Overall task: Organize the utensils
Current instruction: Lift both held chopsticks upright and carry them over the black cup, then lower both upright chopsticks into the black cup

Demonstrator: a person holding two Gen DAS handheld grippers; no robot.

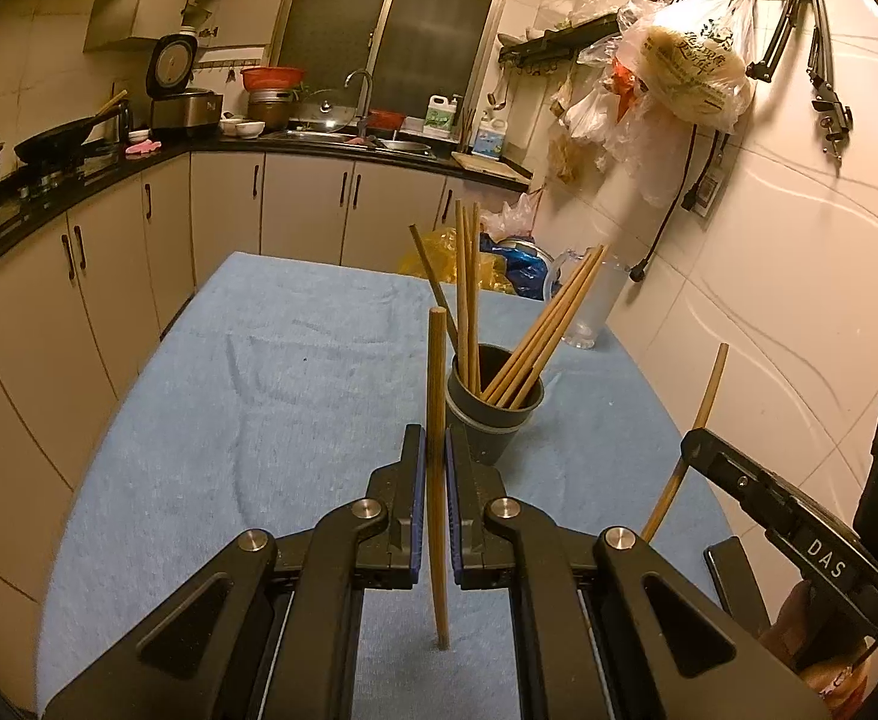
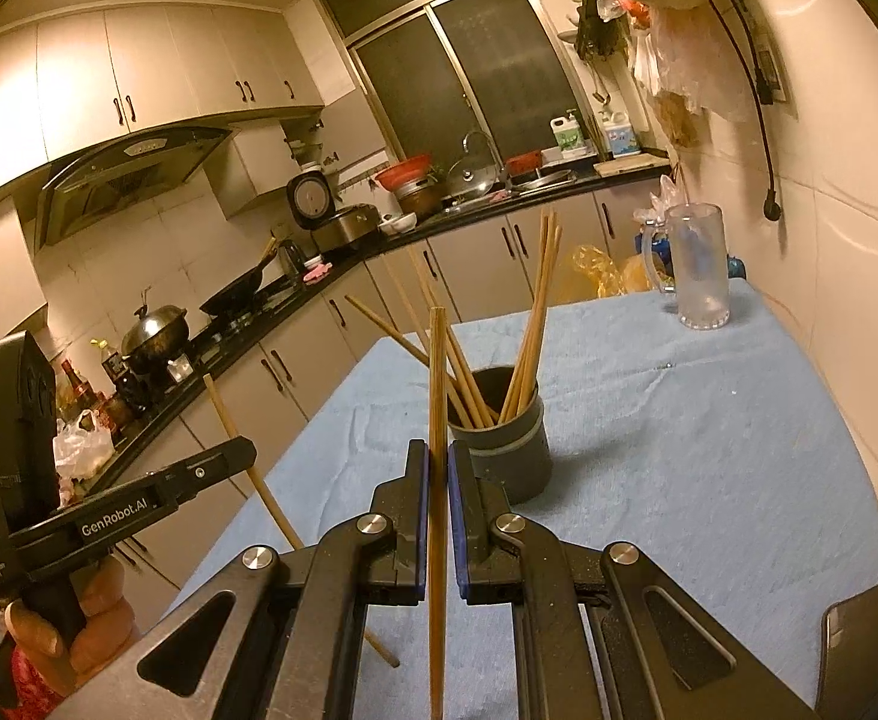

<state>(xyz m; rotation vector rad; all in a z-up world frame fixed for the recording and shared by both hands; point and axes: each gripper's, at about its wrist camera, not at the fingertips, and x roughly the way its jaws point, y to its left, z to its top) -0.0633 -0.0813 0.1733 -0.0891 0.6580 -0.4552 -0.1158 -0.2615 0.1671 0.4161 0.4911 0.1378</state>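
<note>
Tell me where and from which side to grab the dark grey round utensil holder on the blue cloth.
Grip the dark grey round utensil holder across its lower wall, coming in level from the near side. Its upright round wall gives two opposite faces, while the wooden chopsticks fanning out of its mouth block a grip from above. Both grippers already hold a chopstick.

The black two-finger left gripper (image 1: pixel 435 450) is clamped tight, its blue-lined pads (image 1: pixel 418 504) pressing a long wooden chopstick (image 1: pixel 437 420) that stands upright between the jaws. The black two-finger right gripper (image 2: pixel 437 468) is likewise closed on another upright wooden chopstick (image 2: pixel 437 396). A bare hand (image 2: pixel 72 624) grips the left gripper's handle
</note>
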